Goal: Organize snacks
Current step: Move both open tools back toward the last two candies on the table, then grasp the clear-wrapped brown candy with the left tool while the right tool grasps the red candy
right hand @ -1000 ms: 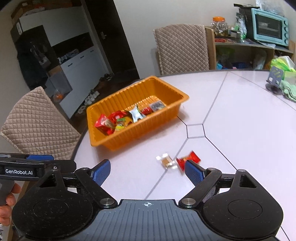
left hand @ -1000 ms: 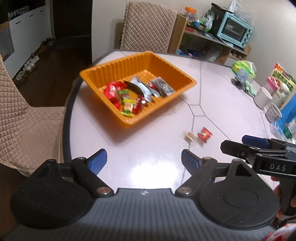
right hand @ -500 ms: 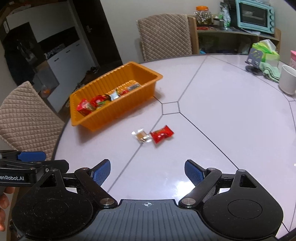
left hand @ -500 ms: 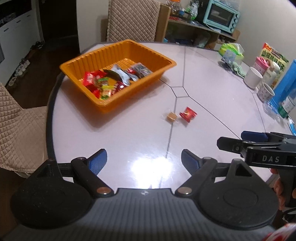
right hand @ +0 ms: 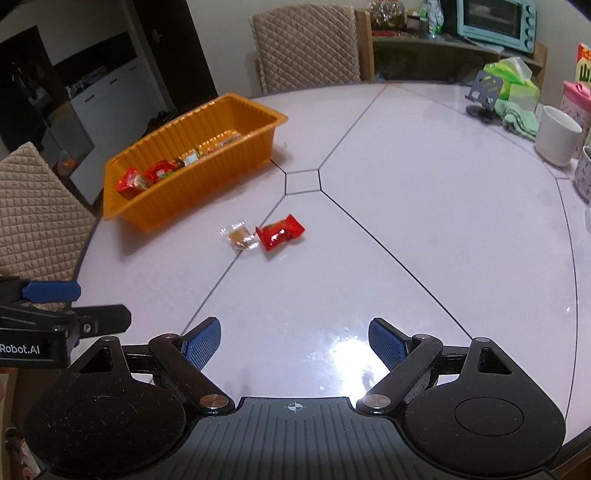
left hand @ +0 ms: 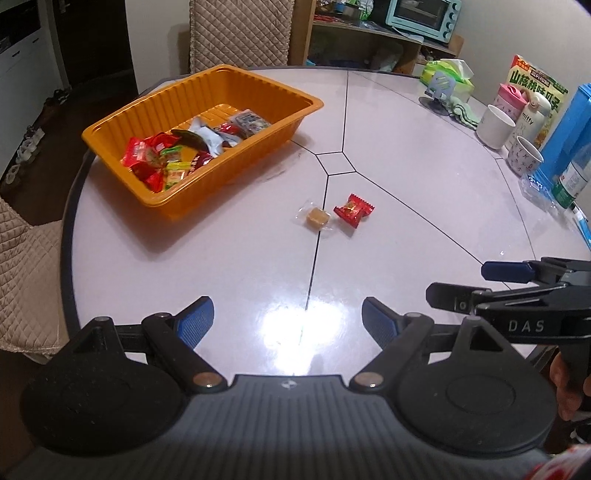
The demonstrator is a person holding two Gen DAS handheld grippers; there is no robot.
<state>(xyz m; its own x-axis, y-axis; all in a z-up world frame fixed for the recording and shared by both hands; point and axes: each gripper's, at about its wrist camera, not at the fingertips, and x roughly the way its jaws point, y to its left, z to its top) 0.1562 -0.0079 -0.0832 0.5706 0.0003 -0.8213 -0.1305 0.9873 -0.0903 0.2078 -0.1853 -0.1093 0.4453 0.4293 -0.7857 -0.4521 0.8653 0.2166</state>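
An orange tray (left hand: pixel 122 122) (right hand: pixel 236 147) sits at the table's far left and holds several wrapped snacks (left hand: pixel 166 158). Two loose snacks lie side by side on the table middle: a red wrapped candy (left hand: pixel 353 210) (right hand: pixel 279 232) and a clear-wrapped brown candy (left hand: pixel 316 217) (right hand: pixel 239 236). My left gripper (left hand: pixel 287 323) is open and empty, above the near table edge. My right gripper (right hand: pixel 294 345) is open and empty, also near the front edge. Each gripper shows from the side in the other's view, the right one (left hand: pixel 476 282) and the left one (right hand: pixel 92 306).
Mugs (left hand: pixel 495 125), a snack box (left hand: pixel 537 85), a blue box (left hand: pixel 569 129) and a green tissue pack (left hand: pixel 448 75) stand along the table's right side. Quilted chairs (right hand: pixel 306 48) stand at the far side and left. A shelf with a toaster oven (left hand: pixel 424 16) is behind.
Both grippers have pulled back and risen from the tray toward the near table edge. The tray and two loose candies now sit farther away. Both grippers stayed open.
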